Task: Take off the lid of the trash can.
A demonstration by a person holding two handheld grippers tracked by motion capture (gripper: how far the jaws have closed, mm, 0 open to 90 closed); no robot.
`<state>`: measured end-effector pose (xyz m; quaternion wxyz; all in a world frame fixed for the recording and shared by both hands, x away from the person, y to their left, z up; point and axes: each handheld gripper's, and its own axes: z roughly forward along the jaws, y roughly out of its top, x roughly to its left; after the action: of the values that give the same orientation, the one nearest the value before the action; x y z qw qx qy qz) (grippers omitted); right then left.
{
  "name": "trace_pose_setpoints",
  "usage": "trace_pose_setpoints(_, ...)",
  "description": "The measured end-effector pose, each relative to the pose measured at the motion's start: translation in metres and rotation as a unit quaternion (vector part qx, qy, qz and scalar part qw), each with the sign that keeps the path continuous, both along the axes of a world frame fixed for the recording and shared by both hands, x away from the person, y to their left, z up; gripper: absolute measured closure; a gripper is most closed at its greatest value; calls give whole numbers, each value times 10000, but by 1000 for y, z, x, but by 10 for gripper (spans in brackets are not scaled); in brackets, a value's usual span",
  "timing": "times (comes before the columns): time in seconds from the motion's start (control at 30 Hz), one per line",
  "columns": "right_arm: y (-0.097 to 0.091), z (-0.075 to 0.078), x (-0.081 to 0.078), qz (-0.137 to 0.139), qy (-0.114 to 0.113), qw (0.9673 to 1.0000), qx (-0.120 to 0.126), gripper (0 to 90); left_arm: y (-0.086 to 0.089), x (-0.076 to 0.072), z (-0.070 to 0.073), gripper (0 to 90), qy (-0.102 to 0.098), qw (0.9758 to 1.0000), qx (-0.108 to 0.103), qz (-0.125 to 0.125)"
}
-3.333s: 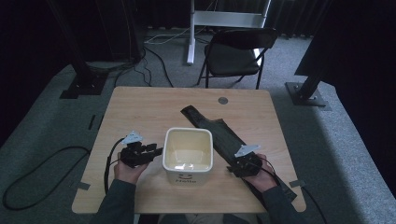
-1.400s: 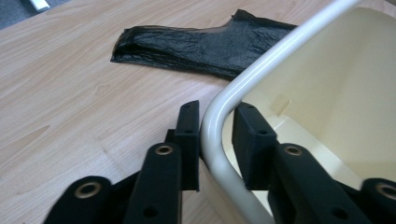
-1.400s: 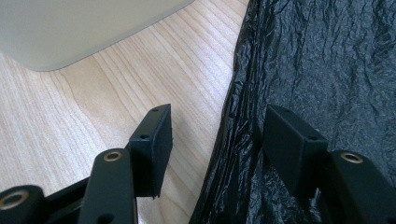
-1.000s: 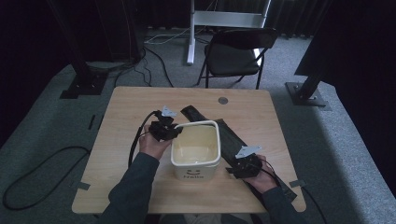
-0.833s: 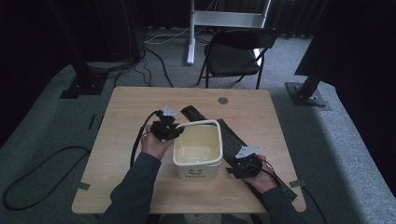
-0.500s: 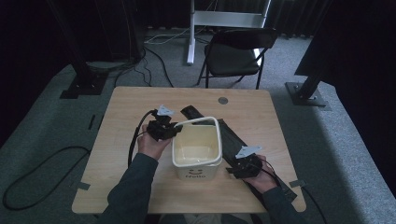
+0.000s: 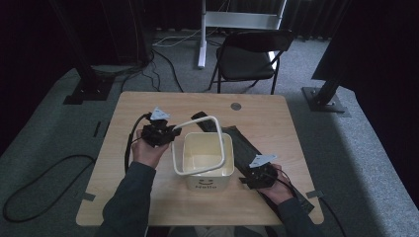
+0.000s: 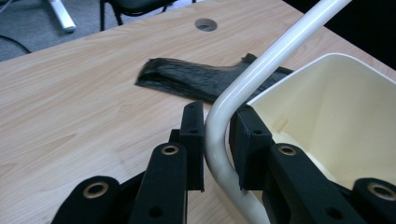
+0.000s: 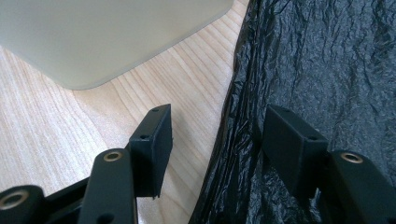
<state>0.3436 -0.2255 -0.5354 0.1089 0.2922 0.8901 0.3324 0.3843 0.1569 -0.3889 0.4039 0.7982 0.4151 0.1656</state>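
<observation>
Bin: cream-white, dark lettering printed on the front wall, inside seen plain cream. Bin handle: glossy white. Bag: black, crinkled sheen noted in the right gripper view. Bench: light wood grain, with one grey round insert near the far edge. Left tool: black, brass-coloured rivets seen, grey three-cornered plate on top. Right tool: same black, same grey plate. Sleeves: dark grey-blue. Floor: grey carpet, black cables on it. Chair: black.
</observation>
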Motion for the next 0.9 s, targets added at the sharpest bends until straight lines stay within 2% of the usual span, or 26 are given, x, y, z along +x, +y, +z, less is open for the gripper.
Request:
trace_pose_setpoints(0.03, 0, 0, 0, -1, 0, 10000, 3, 424, 7, -1, 1, 765, -4, 10000, -12, 48)
trace_pose_setpoints(0.07, 0, 0, 0, -1, 0, 10000, 3, 424, 7, -1, 1, 765, -4, 10000, -12, 48)
trace_pose_setpoints(0.17, 0, 0, 0, -7, 9, 10000, 11, 424, 22, -1, 1, 765, -15, 9998, 85, 159)
trace_pose_setpoints(0.2, 0, 0, 0, -7, 9, 10000, 11, 424, 22, -1, 1, 764, -15, 9998, 85, 159)
trace_pose_setpoints(0.23, 0, 0, 0, 6, 7, 10000, 16, 424, 31, -1, 1, 764, -15, 9997, 103, 230)
trace_pose_setpoints(0.27, 0, 0, 0, 6, 7, 10000, 16, 424, 31, -1, 1, 764, -15, 9997, 103, 230)
trace_pose_setpoints(0.3, 0, 0, 0, 0, 9, 10000, 20, 425, 40, -1, 1, 764, -21, 9995, 154, 258)
trace_pose_setpoints(0.4, 0, 0, 0, 3, 1, 10000, 18, 424, 49, -2, 0, 764, -25, 9993, 212, 308)
trace_pose_setpoints(0.43, 0, 0, 0, -5, 8, 10000, 12, 424, 59, -3, 0, 764, -41, 9992, 241, 310)
trace_pose_setpoints(0.53, 0, 0, 0, -2, -1, 10000, 12, 424, 69, -4, -2, 764, -40, 9992, 233, 321)
trace_pose_setpoints(0.6, 0, 0, 0, -2, 0, 10000, 16, 424, 79, -5, -4, 764, -53, 9991, 219, 354)
trace_pose_setpoints(0.63, 0, 0, 0, -10, 10, 10000, 21, 424, 89, -5, -8, 764, -18, 9987, 240, 453)
trace_pose_setpoints(0.67, 0, 0, 0, -10, 10, 10000, 21, 424, 89, -5, -8, 764, -18, 9987, 240, 453)
trace_pose_setpoints(0.77, -1, 0, 0, -3, 4, 10000, 20, 424, 107, -5, -16, 764, 5, 9981, 212, 582)
trace_pose_setpoints(0.8, -1, 0, 0, -3, 4, 10000, 20, 424, 107, -5, -16, 764, 5, 9981, 212, 582)
trace_pose_setpoints(0.9, 0, 0, 0, -6, 3, 10000, 21, 424, 122, -5, -25, 764, 31, 9973, 247, 689)
